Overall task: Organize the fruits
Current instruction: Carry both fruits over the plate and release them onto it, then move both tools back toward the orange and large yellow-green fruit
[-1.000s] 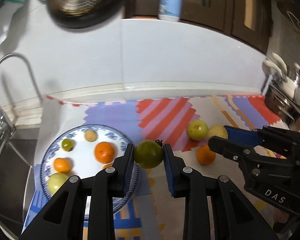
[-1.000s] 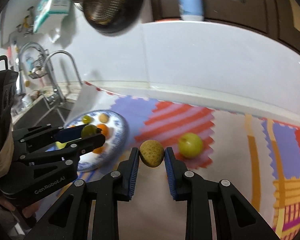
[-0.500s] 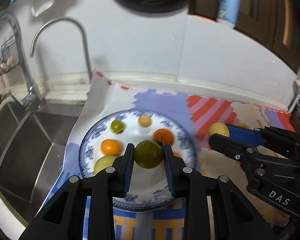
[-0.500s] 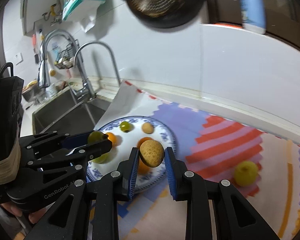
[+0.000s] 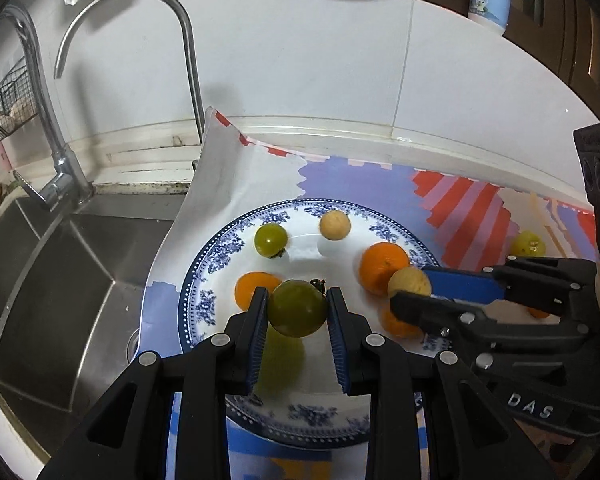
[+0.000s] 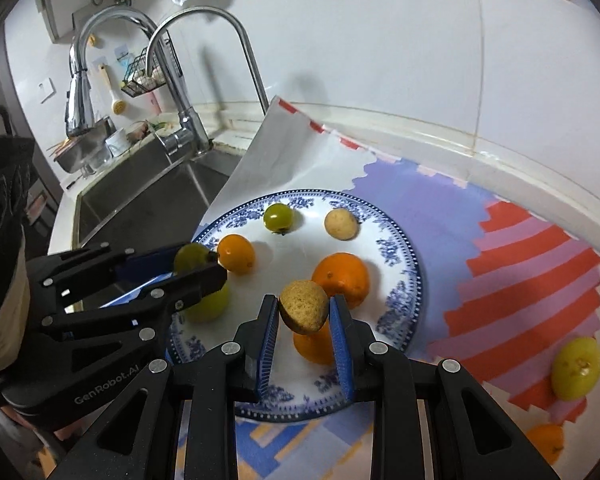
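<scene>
- Left gripper (image 5: 298, 312) clamped on green tomato (image 5: 298, 307), over blue-patterned plate (image 5: 204, 276) at 6 o'clock.
- Right gripper (image 6: 304, 314) clamped on tan round fruit (image 6: 304, 306), above plate's 5 o'clock.
- Both look light, smooth, bruisable; hold across widest middle, gently.

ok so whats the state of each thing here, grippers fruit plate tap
left gripper: shut on green tomato, above the plate
right gripper: shut on tan fruit, above the plate
plate: holds loose fruit, on the mat
yellow-green fruit: loose on the mat, off the plate
tap: no water running
sink: looks dry
</scene>
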`<state>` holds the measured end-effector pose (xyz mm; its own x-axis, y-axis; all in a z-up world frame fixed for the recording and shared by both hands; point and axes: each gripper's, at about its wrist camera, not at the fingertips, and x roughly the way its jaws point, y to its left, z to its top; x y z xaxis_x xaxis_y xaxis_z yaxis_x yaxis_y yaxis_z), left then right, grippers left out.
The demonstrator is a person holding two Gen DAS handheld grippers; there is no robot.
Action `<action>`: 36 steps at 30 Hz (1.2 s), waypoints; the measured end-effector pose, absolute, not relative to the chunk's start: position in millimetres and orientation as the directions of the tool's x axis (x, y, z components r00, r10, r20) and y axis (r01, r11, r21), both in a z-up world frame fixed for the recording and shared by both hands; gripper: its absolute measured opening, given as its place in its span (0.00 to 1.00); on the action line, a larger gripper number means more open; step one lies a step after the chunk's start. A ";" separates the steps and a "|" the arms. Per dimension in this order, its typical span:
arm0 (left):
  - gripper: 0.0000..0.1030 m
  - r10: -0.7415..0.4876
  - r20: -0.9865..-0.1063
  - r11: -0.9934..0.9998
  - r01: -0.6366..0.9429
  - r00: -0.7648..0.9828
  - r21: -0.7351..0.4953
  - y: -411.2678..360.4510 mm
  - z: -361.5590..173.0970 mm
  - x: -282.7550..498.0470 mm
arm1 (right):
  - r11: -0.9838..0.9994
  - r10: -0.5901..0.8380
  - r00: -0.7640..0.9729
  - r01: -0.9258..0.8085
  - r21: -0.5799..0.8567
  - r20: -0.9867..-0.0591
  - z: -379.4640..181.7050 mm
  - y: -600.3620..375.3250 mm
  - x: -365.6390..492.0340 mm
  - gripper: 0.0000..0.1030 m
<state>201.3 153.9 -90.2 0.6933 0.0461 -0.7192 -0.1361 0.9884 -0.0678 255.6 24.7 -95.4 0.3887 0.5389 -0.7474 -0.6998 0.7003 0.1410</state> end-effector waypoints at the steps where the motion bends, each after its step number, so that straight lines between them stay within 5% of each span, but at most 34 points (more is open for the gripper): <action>1: 0.28 0.038 -0.724 0.988 -0.133 0.689 -0.075 156.2 -92.4 203.4 | 0.697 0.538 0.383 -0.703 0.141 -0.751 -97.2 27.7 256.2 0.27; 20: 0.36 0.017 -0.674 0.992 -0.096 0.739 -0.079 135.7 -67.7 184.1 | 0.740 0.516 0.502 -0.669 0.067 -0.695 -65.7 3.3 235.1 0.28; 33: 0.72 0.001 -0.574 0.997 -0.047 0.819 -0.064 95.9 -24.1 153.2 | 0.800 0.497 0.614 -0.598 0.050 -0.614 -23.1 -44.8 202.2 0.29; 36: 0.81 0.003 -0.559 0.997 -0.045 0.829 -0.061 86.3 -18.3 147.6 | 0.822 0.476 0.644 -0.567 0.044 -0.599 -16.6 -58.3 195.8 0.36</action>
<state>147.6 86.3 -18.3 0.8292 0.0032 -0.5589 -0.0452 0.9971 -0.0613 195.8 -58.3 -16.6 0.6437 0.4758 -0.5994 -0.5672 0.8224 0.0437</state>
